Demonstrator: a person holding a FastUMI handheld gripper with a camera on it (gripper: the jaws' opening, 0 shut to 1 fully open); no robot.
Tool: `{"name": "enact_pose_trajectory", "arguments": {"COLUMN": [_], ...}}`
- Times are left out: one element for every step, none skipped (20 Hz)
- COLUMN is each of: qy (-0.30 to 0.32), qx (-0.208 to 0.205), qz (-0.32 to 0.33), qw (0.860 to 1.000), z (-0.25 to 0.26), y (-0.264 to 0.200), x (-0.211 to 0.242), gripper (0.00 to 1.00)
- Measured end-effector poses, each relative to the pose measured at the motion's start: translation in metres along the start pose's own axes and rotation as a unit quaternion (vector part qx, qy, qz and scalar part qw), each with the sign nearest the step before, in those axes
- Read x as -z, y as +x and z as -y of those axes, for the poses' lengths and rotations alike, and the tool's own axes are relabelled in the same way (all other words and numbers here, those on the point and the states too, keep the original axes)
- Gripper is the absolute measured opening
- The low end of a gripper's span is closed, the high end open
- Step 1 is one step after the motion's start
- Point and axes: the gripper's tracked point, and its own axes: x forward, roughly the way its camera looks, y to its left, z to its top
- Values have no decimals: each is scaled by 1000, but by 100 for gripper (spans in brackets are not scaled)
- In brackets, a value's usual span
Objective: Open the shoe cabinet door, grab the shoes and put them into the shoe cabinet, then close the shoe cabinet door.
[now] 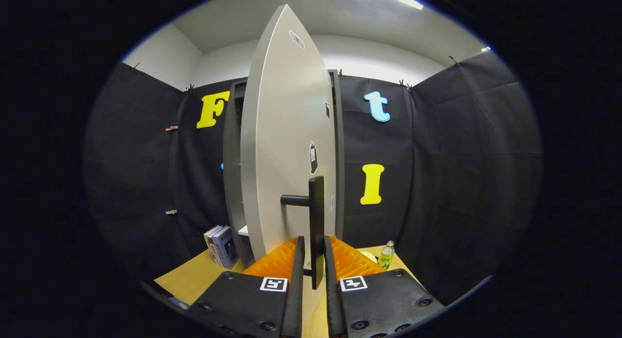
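The shoe cabinet (232, 182) is a tall dark frame standing on a wooden table against the booth wall. Its pale grey door (286, 148) is swung partly open toward me, edge on. A dark vertical bar handle (316, 221) stands off the door on a short stub. My gripper (314, 260) is shut on the lower part of that handle, one finger pressing each side. Inside the cabinet I can make out only a dark gap and a pale shelf edge.
Some upright books (221, 245) lean by the cabinet's left foot on the wooden table (189, 277). A small green bottle (387, 255) stands to the right of the door, with a pale round object beside it.
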Motion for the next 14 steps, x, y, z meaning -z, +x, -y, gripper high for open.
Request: {"name": "enact_pose_trajectory", "arguments": {"qy": [2, 3, 6, 9, 12, 13, 13, 12, 12, 12, 11, 9, 8, 7], "qx": [1, 1, 2, 1, 2, 2, 2, 3, 6, 10, 18, 25, 33, 41], "qz": [-1, -1, -3, -4, -5, -6, -5, -6, -6, -6, -3, -1, 2, 4], "qw": [1000, 1000, 1000, 1000, 1000, 1000, 1000, 1000, 1000, 1000, 1000, 1000, 999, 999], "z": [4, 6, 8, 12, 15, 18, 21, 24, 27, 31, 36, 41, 48, 53], "y": [0, -2, -2, -1, 0, 0, 0, 0, 1, 0, -1, -3, -5, -6], "x": [0, 0, -1, -1, 0, 0, 0, 0, -1, -1, -2, -3, -3, -5], "gripper": [24, 23, 23, 21, 21, 20, 19, 19, 19, 19, 19, 19, 19, 19]}}
